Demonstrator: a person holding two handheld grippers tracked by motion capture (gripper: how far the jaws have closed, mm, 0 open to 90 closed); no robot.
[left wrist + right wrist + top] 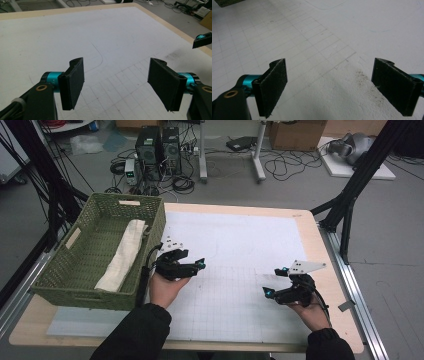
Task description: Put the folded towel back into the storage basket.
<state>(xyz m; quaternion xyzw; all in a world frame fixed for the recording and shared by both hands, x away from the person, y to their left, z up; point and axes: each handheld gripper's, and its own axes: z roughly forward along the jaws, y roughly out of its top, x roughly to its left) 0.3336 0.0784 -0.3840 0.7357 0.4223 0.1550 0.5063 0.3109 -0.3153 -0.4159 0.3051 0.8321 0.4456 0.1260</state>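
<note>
My left gripper (196, 266) hovers over the white gridded mat (235, 250), just right of a green woven basket (75, 265). Its jaws stand wide apart with nothing between them; the left gripper view shows the left gripper (116, 75) over bare mat. A folded cream cloth (122, 255) lies inside the basket along its right wall. My right gripper (275, 281) is near the mat's right front, open and empty. In its own view the right gripper (329, 82) frames grid lines and a dark smudge (362, 76).
The wooden table edge (320, 240) runs close to the right hand. Black frame legs (350, 195), computer towers (157, 147) and cables lie on the floor beyond the table. A fingertip of the other gripper (202, 40) shows at the right of the left gripper view.
</note>
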